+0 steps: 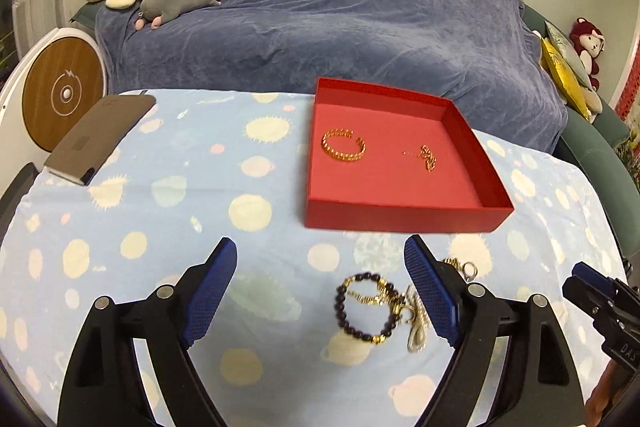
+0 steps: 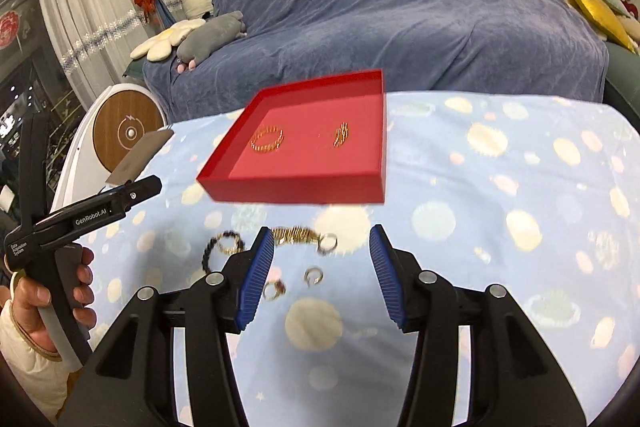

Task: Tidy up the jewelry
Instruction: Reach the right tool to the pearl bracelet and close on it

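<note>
A red tray [image 1: 400, 217] [image 2: 296, 189] sits on the spotted blue cloth, holding a gold cuff bracelet [image 1: 343, 145] [image 2: 267, 139] and a small gold piece [image 1: 427, 157] [image 2: 341, 135]. In front of it lies loose jewelry: a dark bead bracelet [image 1: 366, 311] [image 2: 218, 249], a gold chain with a ring clasp [image 2: 304, 237] and small rings [image 2: 312, 275]. My left gripper [image 1: 320, 255] is open and empty, just above the bead bracelet. My right gripper [image 2: 322, 241] is open and empty over the chain and rings; it also shows in the left wrist view [image 1: 600, 295].
A grey phone-like slab [image 1: 100, 137] [image 2: 140, 157] lies at the table's far left. A round wooden-faced device [image 1: 62, 95] stands beyond the left edge. A blue-covered sofa [image 1: 340, 19] with plush toys runs behind the table.
</note>
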The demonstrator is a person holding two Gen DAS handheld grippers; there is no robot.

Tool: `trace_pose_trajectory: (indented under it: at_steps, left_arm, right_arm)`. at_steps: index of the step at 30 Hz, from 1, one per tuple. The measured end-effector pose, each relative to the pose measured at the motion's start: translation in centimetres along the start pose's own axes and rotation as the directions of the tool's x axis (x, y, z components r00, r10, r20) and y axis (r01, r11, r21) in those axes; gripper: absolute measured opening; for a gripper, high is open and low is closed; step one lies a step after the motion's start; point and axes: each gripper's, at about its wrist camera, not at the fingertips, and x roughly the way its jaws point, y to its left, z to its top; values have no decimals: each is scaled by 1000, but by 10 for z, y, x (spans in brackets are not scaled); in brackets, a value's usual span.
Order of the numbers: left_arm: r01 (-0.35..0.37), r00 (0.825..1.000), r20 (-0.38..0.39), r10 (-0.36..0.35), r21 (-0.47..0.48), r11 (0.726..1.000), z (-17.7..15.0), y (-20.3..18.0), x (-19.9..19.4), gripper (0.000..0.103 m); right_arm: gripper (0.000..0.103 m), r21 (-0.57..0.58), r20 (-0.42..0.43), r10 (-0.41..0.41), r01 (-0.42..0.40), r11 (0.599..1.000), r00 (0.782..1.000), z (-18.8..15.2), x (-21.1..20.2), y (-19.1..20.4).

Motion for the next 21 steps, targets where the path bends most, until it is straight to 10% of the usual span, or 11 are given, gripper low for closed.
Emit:
trace_pose_trajectory:
  at_steps: [21]
  left_arm:
    - [-54,996,-65,56,32,998,-42,28,26,83]
  right_arm:
    - [36,-174,-121,61,-81,981,991,-39,84,72]
